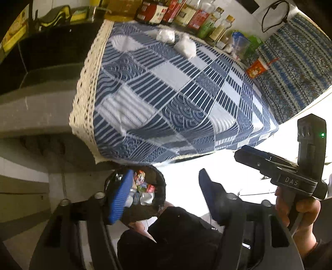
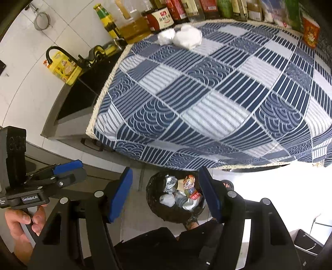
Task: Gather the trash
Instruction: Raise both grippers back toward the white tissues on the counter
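Blue-and-white patchwork cloth with a cream lace edge covers the surface, and two crumpled white paper balls lie on it at the far side, touching each other, just in front of a row of sauce and oil bottles along the wall. A small red-orange carton stands at the far right corner of the cloth.

Below the near edge of the surface sits a round black trash bin on the floor, holding crumpled foil, white scraps and bright wrappers. In the right wrist view the bin shows between the blue-padded fingers of the right gripper, whose jaws stand wide apart with nothing between them. The left gripper is likewise spread open and empty, its left pad overlapping the bin's rim in its own view.

Left of the surface is a dark sink with a black tap and a yellow bottle beside it. The person's dark trousers fill the bottom of both views.
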Available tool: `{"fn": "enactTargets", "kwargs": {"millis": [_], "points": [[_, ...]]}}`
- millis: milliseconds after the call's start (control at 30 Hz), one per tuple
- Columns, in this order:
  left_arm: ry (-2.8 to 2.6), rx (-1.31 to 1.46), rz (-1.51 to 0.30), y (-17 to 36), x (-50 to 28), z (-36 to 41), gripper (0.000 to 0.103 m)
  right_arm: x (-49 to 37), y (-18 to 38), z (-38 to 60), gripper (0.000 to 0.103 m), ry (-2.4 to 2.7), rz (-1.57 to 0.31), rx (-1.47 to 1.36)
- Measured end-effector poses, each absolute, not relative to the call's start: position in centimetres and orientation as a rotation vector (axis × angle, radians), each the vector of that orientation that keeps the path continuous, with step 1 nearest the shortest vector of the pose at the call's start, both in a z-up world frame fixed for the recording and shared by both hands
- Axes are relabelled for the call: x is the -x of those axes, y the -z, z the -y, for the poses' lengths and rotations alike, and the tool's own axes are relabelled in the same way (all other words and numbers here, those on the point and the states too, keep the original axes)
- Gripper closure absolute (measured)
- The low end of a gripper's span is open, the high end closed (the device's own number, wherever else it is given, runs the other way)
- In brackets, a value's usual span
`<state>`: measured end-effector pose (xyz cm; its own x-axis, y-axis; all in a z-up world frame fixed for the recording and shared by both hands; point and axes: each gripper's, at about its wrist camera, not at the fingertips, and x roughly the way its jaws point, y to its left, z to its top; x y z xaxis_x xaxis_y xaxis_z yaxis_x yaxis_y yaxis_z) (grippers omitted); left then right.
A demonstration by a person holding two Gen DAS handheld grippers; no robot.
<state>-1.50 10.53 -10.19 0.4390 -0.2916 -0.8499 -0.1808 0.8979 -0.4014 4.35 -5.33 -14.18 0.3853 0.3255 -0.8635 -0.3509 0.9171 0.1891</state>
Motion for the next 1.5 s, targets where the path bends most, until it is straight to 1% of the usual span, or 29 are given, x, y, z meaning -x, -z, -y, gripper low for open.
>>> {"fn": "enactTargets", "kwargs": {"millis": [67, 200, 233, 267, 300, 700, 733, 767, 900, 933, 967, 1000, 1033, 1133, 1167, 1233, 1500], "points": [[0.079, 0.468, -1.114, 9.5, 1.1, -10.5, 0.038, -4.5, 13.3, 5.4, 0.030, -0.428, -1.072, 0.023], [0.085, 0.452, -1.092, 8.1, 0.2, -10.5, 0.038, -5.1, 11.6, 5.4, 0.030, -0.424, -1.038, 0.025], [0.086, 0.451, -1.086, 7.8, -0.1, -10.5, 0.035, -5.4, 11.2, 5.5, 0.030, -0.424, -1.029, 0.025], [0.086, 0.449, -1.079, 7.5, -0.4, -10.5, 0.029, -5.6, 10.9, 5.6, 0.029, -0.423, -1.023, 0.025], [0.087, 0.447, -1.073, 7.2, -0.8, -10.5, 0.028, -5.8, 10.5, 5.6, 0.029, -0.421, -1.017, 0.027], [0.066, 0.444, -1.035, 4.9, -5.2, -10.8, 0.028, -10.6, 7.6, 6.8, 0.028, -0.425, -0.983, 0.032], [0.062, 0.447, -1.034, 4.9, -5.6, -10.9, 0.028, -10.9, 7.5, 6.8, 0.024, -0.427, -0.982, 0.032], [0.057, 0.448, -1.035, 4.8, -6.1, -10.9, 0.028, -11.5, 7.2, 6.9, 0.017, -0.436, -0.976, 0.028], [0.039, 0.449, -1.032, 4.5, -7.5, -11.0, 0.027, -13.6, 6.4, 7.1, 0.016, -0.443, -0.972, 0.033], [0.029, 0.449, -1.032, 4.4, -8.0, -11.1, 0.024, -14.0, 6.3, 7.1, 0.015, -0.444, -0.969, 0.037], [0.025, 0.450, -1.031, 4.4, -8.3, -11.1, 0.021, -14.5, 6.1, 7.1, 0.013, -0.442, -0.963, 0.045], [0.020, 0.452, -1.030, 4.3, -8.8, -11.1, 0.020, -15.1, 5.9, 7.1, 0.006, -0.445, -0.958, 0.050], [0.014, 0.451, -1.028, 4.1, -9.2, -11.1, 0.020, -15.5, 5.8, 7.1, 0.005, -0.449, -0.957, 0.050], [-0.002, 0.449, -1.027, 3.9, -10.3, -11.2, 0.018, -17.1, 5.5, 7.0, 0.005, -0.470, -0.961, 0.062], [-0.009, 0.448, -1.026, 3.9, -10.7, -11.2, 0.012, -17.8, 5.4, 6.9, 0.005, -0.475, -0.964, 0.071], [-0.029, 0.443, -1.023, 3.7, -11.6, -11.2, 0.007, -19.0, 5.1, 6.8, 0.005, -0.498, -0.963, 0.073], [-0.082, 0.427, -1.047, 3.7, -14.6, -11.3, 0.007, -24.2, 5.3, 6.8, 0.005, -0.520, -0.935, 0.187]]}}
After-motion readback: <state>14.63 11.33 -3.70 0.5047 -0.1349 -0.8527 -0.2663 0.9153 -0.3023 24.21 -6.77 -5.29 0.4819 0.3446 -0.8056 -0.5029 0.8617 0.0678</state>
